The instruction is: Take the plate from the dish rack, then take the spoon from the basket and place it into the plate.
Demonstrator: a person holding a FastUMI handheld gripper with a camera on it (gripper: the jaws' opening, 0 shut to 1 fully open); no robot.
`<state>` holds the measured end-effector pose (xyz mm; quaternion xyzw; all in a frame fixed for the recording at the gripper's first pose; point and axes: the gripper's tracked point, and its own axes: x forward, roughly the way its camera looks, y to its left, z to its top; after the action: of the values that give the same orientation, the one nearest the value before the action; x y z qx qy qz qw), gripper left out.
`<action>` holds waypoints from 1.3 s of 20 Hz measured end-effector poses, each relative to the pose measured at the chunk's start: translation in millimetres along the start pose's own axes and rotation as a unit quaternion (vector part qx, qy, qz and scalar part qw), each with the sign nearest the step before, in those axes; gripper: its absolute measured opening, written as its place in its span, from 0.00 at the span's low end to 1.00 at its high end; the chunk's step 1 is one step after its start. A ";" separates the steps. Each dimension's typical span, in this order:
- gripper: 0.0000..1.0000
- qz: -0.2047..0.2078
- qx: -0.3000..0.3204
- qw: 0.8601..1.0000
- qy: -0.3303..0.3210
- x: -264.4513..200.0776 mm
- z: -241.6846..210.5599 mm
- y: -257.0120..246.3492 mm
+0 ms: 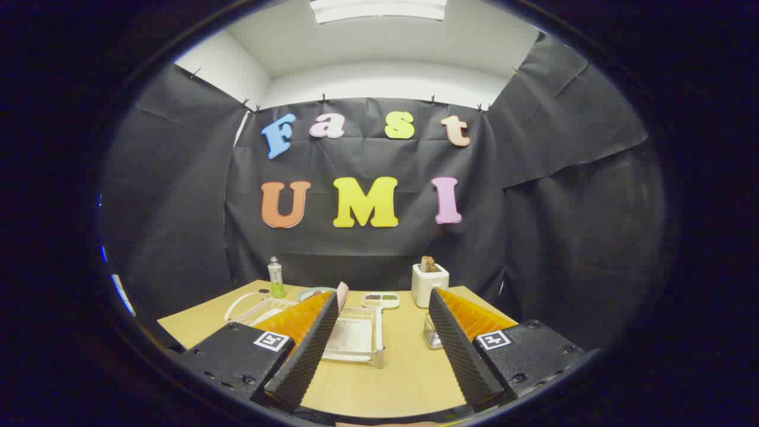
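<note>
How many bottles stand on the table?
1. The green bottle stands at the table's far edge, beyond the open tool and behind the wire basket; the fingers may hide others.

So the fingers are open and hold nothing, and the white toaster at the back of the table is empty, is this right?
Not quite. The gripper view shows the fingers open and holding nothing, and the white toaster does stand at the back of the table, but it is not empty: a slice of toast sticks up out of its slot.
</note>
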<state>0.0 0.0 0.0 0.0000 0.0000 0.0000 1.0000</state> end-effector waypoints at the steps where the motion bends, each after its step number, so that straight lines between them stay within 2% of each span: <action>1: 0.99 0.000 -0.001 1.000 0.001 -0.2 -0.2 -1.1; 17: 1.00 -0.002 0.005 1.000 0.014 11.8 -9.2 -9.4; 26: 1.00 0.004 -0.001 0.995 0.095 64.6 -8.9 0.2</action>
<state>64.6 0.2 -8.9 -0.0012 0.0949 0.0042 0.9955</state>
